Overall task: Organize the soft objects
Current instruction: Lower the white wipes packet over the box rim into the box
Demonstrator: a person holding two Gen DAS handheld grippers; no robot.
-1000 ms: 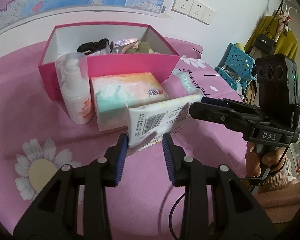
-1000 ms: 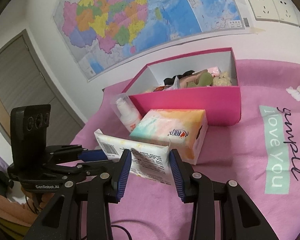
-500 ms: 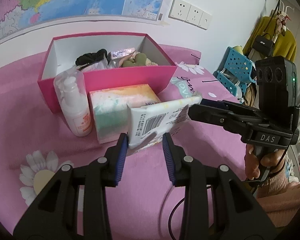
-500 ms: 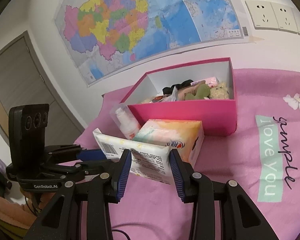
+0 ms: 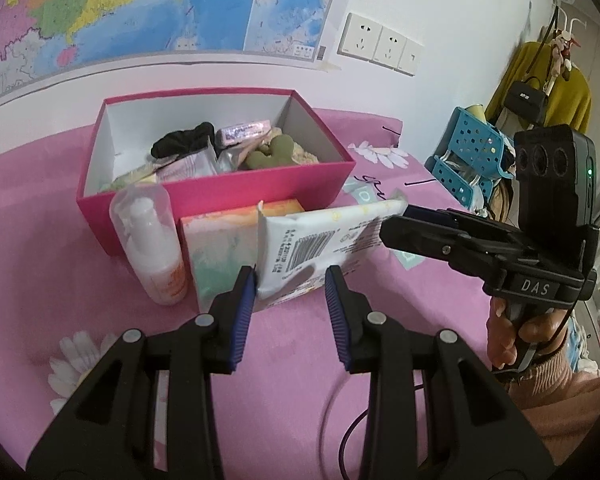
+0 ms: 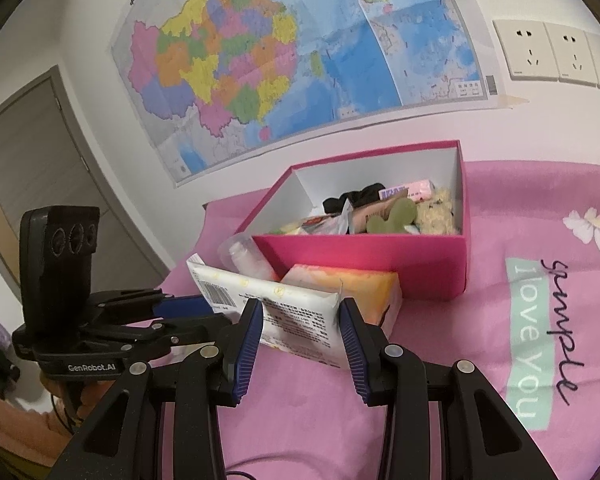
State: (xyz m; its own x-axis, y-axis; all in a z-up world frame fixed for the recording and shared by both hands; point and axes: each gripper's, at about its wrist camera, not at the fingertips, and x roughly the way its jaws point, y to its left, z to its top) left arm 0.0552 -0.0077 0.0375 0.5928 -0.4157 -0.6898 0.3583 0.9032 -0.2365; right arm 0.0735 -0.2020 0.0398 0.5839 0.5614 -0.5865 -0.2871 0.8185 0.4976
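Note:
A white soft pack of wipes with a barcode [image 5: 320, 244] [image 6: 284, 312] is held off the pink bedcover between both grippers. My left gripper [image 5: 290, 280] is shut on its one end and my right gripper [image 6: 300, 312] is shut on the other end. Behind it lies an orange and green tissue pack [image 5: 220, 248] [image 6: 352, 284]. A pink open box [image 5: 220, 188] [image 6: 380, 256] holds several soft items, among them a black scrunchie [image 5: 184, 142] and a green plush [image 5: 276, 150].
A white pump bottle [image 5: 152, 240] [image 6: 248, 256] stands left of the tissue pack, against the box front. A blue plastic stool [image 5: 468, 152] stands beyond the bed's right edge. A wall with a map [image 6: 300, 52] is behind the box.
Both grippers have lifted the wipes pack higher and a little toward the box. The grip has not changed.

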